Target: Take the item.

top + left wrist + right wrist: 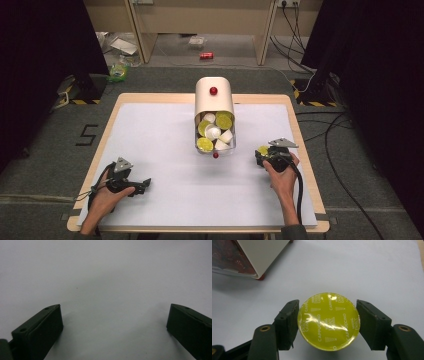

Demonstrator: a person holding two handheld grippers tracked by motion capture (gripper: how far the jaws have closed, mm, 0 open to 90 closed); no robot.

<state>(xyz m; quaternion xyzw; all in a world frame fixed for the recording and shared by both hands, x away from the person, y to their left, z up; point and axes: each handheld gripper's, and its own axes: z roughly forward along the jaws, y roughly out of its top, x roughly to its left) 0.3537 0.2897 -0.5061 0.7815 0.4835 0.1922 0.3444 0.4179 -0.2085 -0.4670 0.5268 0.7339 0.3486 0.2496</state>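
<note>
Surface: a white sheet on a wood-edged table (pixel 295 107), dark curtains at both sides, cables and a red can on the grey floor beyond.
Landmark: a cream, round-topped tin box with a red knob (pixel 214 95), lying at the far middle of the table, its drawer (pixel 215 148) pulled toward the person and packed with yellow-lidded and white coffee capsules.
Task's thing: a round coffee capsule with a glossy yellow foil lid printed "Cappuccino" (pixel 328 320), just right of the drawer's front end, near the table's right edge.
Right gripper (pixel 327 323): jaws pressed against the capsule's rim on two opposite sides, lid facing the camera; it appears held off the sheet or just at it, I cannot tell which.
Left gripper (pixel 113 325): jaws spread wide over bare white sheet, holding nothing, well to the left of the box and nearer the person.
Step in hand (judgement): carrying one capsule between drawer and table.
Doing it well: keep the squeeze even across the rim, since the foil and thin wall would likely dent; keep the lid level; move clear of the drawer's front knob (pixel 215 155).
Risk: the smooth round rim could slip sideways out of flat pads.
</note>
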